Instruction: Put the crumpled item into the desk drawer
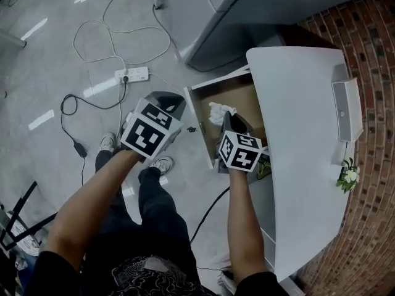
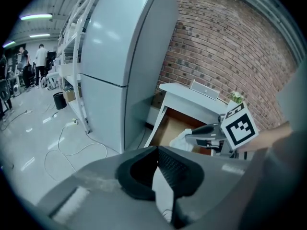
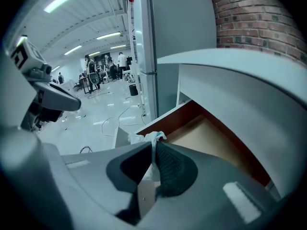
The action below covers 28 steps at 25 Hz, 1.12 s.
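A white crumpled item (image 1: 220, 112) is pinched in my right gripper (image 1: 229, 119), which is shut on it and holds it over the open desk drawer (image 1: 237, 94). In the right gripper view the crumpled item (image 3: 147, 139) sticks out past the closed jaws, above the drawer's brown bottom (image 3: 207, 137). My left gripper (image 1: 168, 106) hangs left of the drawer front over the floor, jaws shut with nothing between them. From the left gripper view the crumpled item (image 2: 181, 139) and the right gripper (image 2: 199, 134) show over the drawer (image 2: 169, 128).
The white desk (image 1: 308, 134) stands against a brick wall (image 1: 373, 103), with a white box (image 1: 345, 110) and a small flower (image 1: 350, 176) on top. A grey cabinet (image 1: 265, 11) stands behind. Cables and a power strip (image 1: 131, 74) lie on the floor at left.
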{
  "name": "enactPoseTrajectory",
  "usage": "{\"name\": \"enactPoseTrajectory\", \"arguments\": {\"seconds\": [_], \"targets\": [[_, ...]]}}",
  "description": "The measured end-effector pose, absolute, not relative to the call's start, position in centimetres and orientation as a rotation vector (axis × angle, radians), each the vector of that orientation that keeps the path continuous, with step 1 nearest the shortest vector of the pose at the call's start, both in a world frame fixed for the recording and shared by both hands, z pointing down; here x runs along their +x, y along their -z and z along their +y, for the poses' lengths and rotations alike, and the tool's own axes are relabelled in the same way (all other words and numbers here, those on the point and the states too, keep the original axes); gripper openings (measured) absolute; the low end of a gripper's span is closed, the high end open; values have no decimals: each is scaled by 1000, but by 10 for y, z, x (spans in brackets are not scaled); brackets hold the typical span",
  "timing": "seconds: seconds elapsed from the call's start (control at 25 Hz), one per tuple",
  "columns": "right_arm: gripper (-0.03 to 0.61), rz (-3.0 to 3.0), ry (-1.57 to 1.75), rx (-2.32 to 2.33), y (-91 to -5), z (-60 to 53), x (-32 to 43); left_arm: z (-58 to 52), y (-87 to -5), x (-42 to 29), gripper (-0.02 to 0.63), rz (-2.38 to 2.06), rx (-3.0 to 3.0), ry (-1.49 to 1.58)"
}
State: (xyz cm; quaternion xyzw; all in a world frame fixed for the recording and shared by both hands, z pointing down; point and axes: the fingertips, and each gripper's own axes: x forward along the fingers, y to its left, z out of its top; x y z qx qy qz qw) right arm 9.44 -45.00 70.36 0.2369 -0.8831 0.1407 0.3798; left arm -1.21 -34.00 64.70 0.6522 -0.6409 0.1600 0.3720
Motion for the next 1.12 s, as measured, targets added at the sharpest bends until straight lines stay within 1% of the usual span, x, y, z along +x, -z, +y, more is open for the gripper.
{"name": "enactPoseTrajectory", "arguments": {"seconds": [0.28,0.92,1.12], "targets": [[26,-2213,-341,593,-736,-457,93,-334,-661,-5,0,-1611,1668,-438],[32,-2185,-373,607,-759,-457,94,-337,-675,-5,0,-1581,1665,-441],[92,-2175,-392,610,-760,-455,96,-334,-675,-5,0,-1571,1665,-454]]}}
